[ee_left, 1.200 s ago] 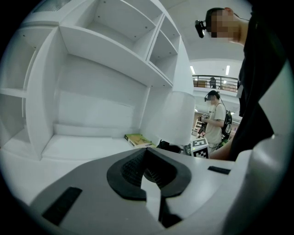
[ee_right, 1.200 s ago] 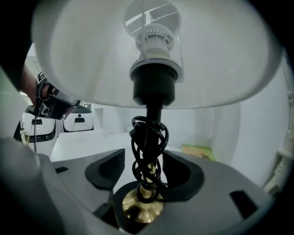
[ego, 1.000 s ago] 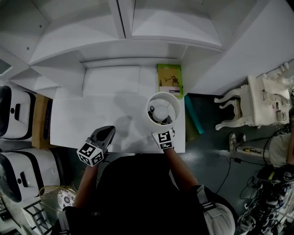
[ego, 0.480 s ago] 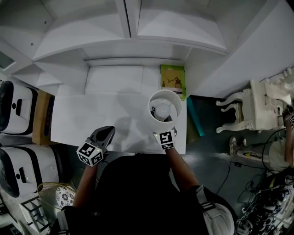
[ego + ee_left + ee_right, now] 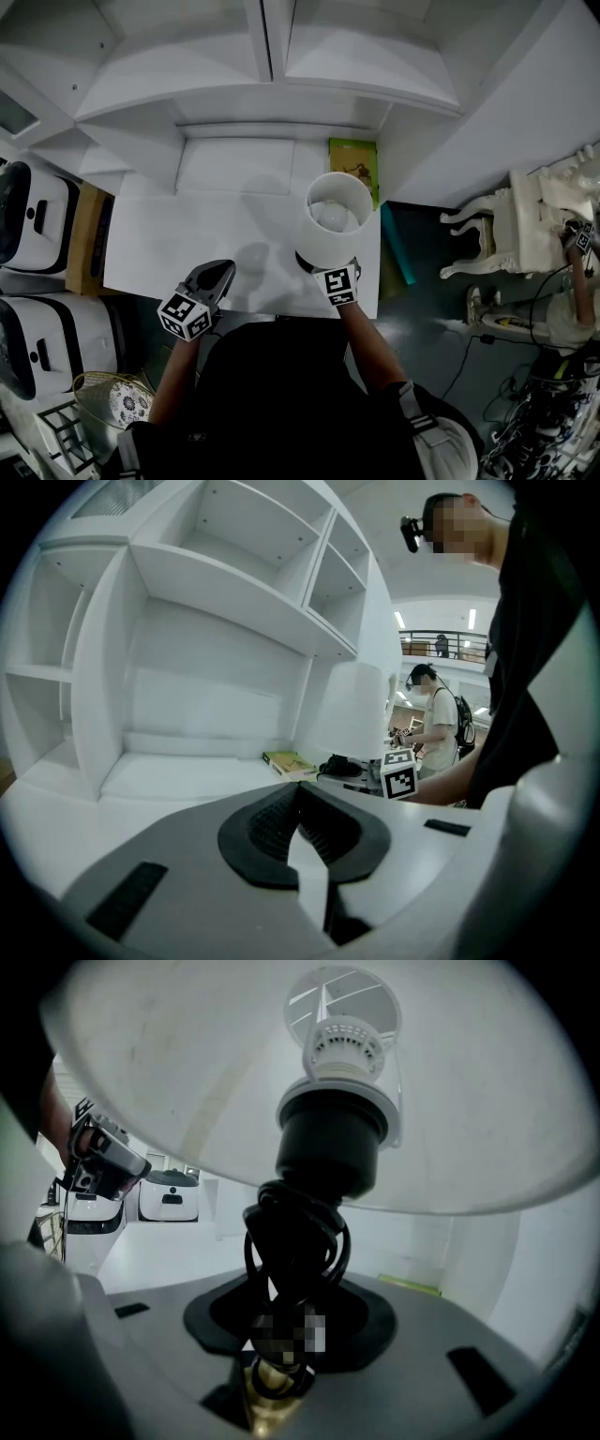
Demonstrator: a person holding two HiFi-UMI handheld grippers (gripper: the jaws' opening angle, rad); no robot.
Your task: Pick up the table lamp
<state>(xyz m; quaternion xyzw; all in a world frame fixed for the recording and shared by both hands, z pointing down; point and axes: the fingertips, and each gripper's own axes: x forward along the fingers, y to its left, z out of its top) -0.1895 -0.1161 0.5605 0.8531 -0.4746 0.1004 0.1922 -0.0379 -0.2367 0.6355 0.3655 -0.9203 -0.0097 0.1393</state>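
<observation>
A white shelf unit [image 5: 281, 75] is seen ahead of both tools, rising from the far edge of a white bench [image 5: 187, 244]. The bench is spread beneath and in front of the tools.

The lamp [image 5: 333, 225] is found directly ahead of the right tool [image 5: 286, 1321], near the bench's right end. Its white shade [image 5: 469, 1101] is spread above that tool's jaws and is tipped away from the tool, toward the shelf unit. A black socket [image 5: 328, 1147] is seen under the shade, and a black cord [image 5: 295, 1232] is wound round the stem below it. The right tool's jaws are closing, and the cord-wrapped stem is gripped between them, at about half their spread. A brass part [image 5: 272, 1382] of the stem is seen low between the jaws. Whether the lamp's base is clear of the bench cannot be told.

A green book [image 5: 354, 159] is laid flat beyond the lamp, on the far side from the right tool, against the back of the bench.

The left tool [image 5: 217, 274] is held at the near edge of the bench, well apart from the lamp, which is seen off to its right. Its jaws are brought together at the tips, and nothing is held between them.
</observation>
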